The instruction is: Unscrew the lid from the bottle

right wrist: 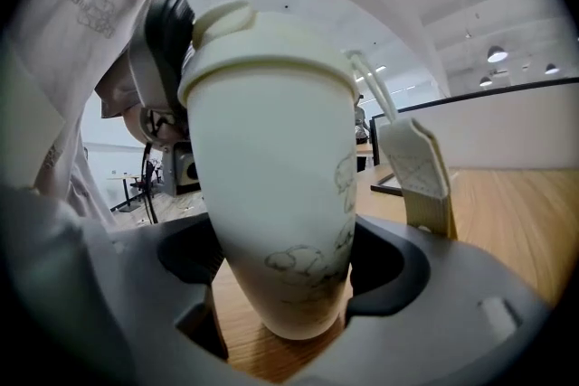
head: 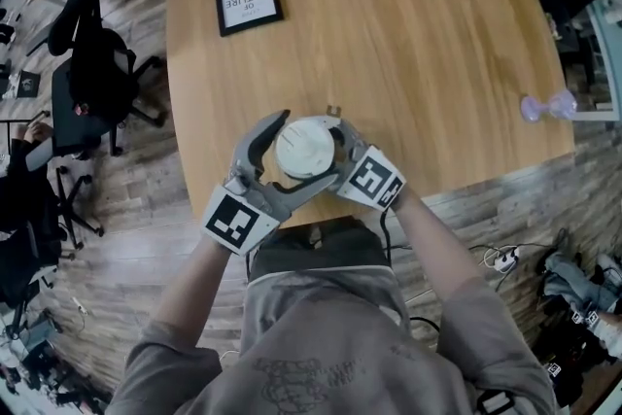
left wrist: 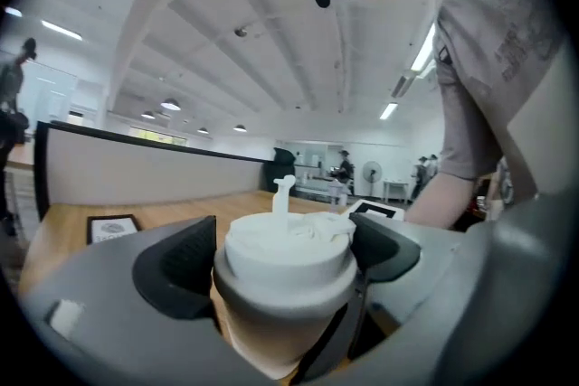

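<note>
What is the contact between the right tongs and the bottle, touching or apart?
Touching. The right gripper view shows both pads of the right tongs pressed against the lower body of the bottle, with no gap on either side.

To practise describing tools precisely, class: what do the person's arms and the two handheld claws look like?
Both the left claw and right claw are smooth grey plastic with curved fingers and black pads. Each carries a white cube printed with black square markers. The person wears a grey short-sleeved T-shirt; the forearms are bare.
</note>
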`<state>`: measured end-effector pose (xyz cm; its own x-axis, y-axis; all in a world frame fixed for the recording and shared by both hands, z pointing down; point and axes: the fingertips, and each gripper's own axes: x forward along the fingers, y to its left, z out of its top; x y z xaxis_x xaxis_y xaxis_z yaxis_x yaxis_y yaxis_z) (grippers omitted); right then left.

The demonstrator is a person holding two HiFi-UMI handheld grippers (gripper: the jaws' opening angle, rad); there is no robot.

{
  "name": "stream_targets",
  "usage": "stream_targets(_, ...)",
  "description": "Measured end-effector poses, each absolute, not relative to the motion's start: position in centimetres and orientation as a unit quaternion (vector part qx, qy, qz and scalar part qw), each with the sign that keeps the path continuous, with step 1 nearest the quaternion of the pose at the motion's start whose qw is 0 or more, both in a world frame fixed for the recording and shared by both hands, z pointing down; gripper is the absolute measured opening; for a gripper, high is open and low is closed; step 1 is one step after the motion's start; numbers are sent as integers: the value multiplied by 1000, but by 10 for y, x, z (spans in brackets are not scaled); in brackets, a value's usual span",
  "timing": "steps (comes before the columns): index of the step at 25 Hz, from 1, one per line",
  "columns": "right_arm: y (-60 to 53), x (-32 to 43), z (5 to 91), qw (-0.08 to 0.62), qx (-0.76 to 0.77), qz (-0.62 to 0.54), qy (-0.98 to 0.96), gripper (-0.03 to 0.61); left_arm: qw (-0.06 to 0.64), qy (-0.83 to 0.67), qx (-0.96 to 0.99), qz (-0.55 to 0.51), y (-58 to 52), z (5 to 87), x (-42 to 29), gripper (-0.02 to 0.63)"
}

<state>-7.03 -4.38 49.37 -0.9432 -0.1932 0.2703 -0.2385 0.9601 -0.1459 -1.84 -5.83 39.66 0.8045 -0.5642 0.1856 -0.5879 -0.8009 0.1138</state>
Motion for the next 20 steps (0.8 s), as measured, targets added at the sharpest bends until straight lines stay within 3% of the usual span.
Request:
stream_targets(6,-45,-70,494,128,111,85,-982,408,105,-467,877,37,-64,397,-28,462)
stream_targets(12,-44,-71,493,131,113,83,-981,408,115,-531,838,57,-64,401,-33,462)
stream_targets(17,-45,-72,496,143,107,82,-980,408,131,-442,886,52,-57,399,-28,492)
stream_targets(20,-43,-71,497,150,98,82,-980,408,89,-328,937,81,-46,391,-32,495)
